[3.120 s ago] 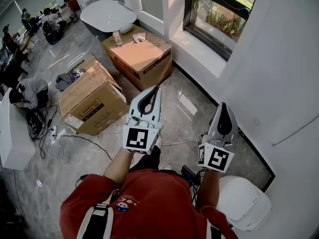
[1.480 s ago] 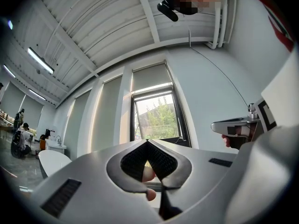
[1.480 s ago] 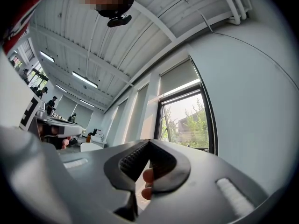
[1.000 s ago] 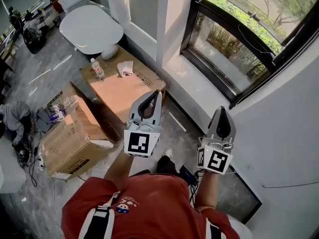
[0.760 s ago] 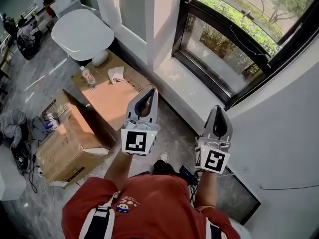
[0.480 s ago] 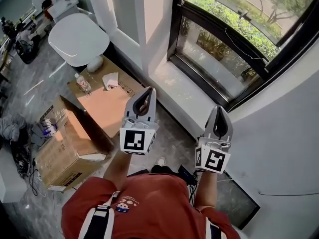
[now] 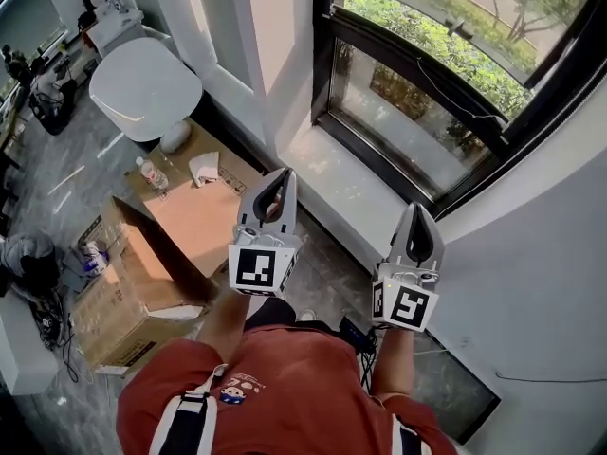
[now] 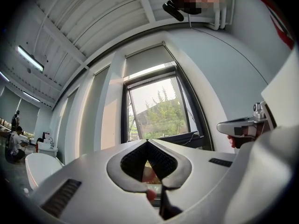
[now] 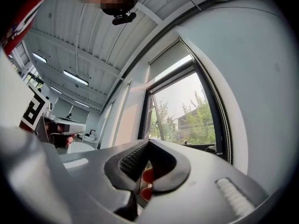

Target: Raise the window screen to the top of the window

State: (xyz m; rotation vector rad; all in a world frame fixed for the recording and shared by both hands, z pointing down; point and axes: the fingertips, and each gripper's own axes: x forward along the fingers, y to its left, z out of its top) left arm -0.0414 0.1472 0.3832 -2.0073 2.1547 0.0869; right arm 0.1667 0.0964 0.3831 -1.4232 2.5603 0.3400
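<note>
1. left gripper (image 7: pixel 286 172) and right gripper (image 7: pixel 418 209): both closed, empty.
2. the window screen (image 8: pixel 145 59) sits high ahead, above both; its bead chain (image 9: pixel 227 125) hangs upright at the window's right edge, nearer the right gripper.

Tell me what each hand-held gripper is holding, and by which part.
Nothing is held. The left hand-held gripper and the right hand-held gripper both have their jaws shut together on nothing, apart from the window.

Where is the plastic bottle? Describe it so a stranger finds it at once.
Left of the black-framed window, beside the round white table, lies a closed cardboard box. The bottle stands on its left corner, next to a crumpled white tissue; it is the only upright, clear thing there.
</note>
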